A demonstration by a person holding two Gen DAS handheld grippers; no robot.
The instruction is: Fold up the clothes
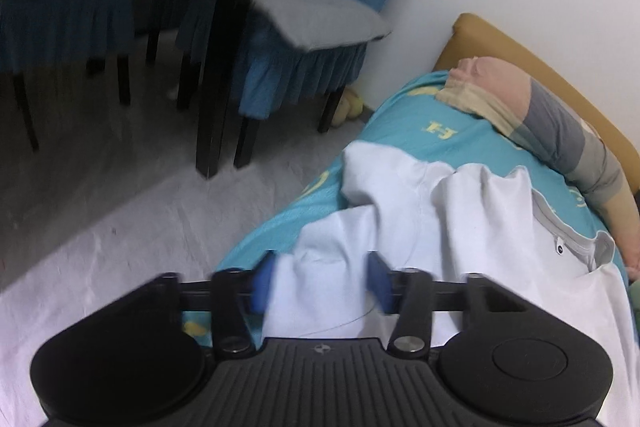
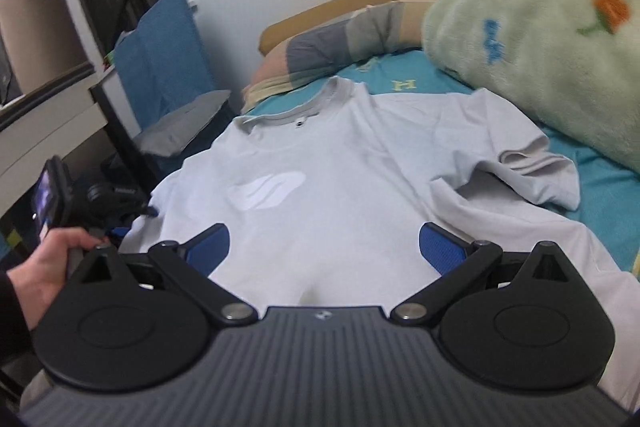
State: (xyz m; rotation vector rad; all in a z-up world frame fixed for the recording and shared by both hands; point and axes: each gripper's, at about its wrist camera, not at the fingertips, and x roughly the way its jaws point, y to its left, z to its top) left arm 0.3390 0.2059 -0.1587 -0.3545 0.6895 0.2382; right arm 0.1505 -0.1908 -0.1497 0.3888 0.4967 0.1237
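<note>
Shirt (image 2: 320, 195) hem hidden under right tool (image 2: 324, 247), left sleeve bunched

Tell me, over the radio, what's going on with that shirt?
Left tongs open, straddling bunched sleeve. Right tongs open above white T-shirt, spread on bed, unfolded. Green plush blanket crowds far sleeve.

yellow "h" on teal bedsheet (image 2: 404, 75)
</note>
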